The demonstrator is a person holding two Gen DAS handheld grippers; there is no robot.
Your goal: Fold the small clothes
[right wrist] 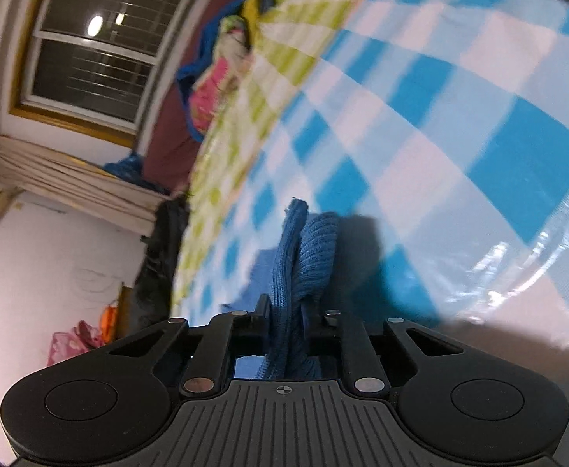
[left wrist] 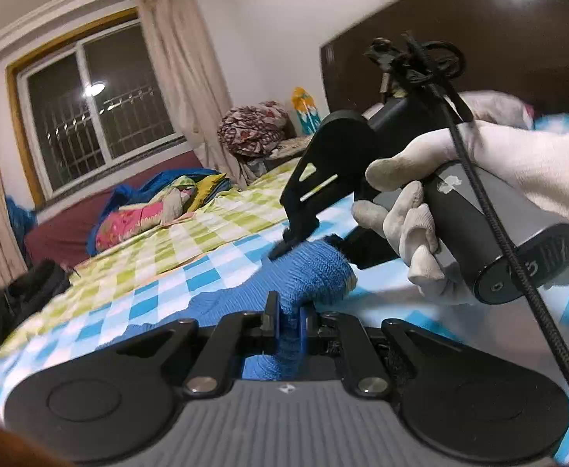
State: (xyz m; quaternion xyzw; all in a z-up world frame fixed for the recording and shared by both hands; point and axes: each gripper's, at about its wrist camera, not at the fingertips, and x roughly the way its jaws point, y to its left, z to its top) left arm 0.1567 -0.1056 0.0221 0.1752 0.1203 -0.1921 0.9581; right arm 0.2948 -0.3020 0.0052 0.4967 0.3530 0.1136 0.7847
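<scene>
Left gripper (left wrist: 287,321) – clamps blue knit (left wrist: 304,272) | right gripper (right wrist: 287,311) – same.

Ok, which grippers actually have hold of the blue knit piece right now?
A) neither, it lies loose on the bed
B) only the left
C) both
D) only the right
C: the left gripper is shut on the blue knit garment in its own view, and the right gripper pinches a bunched fold of the same knit in its view, over the checked bedsheet.
</scene>
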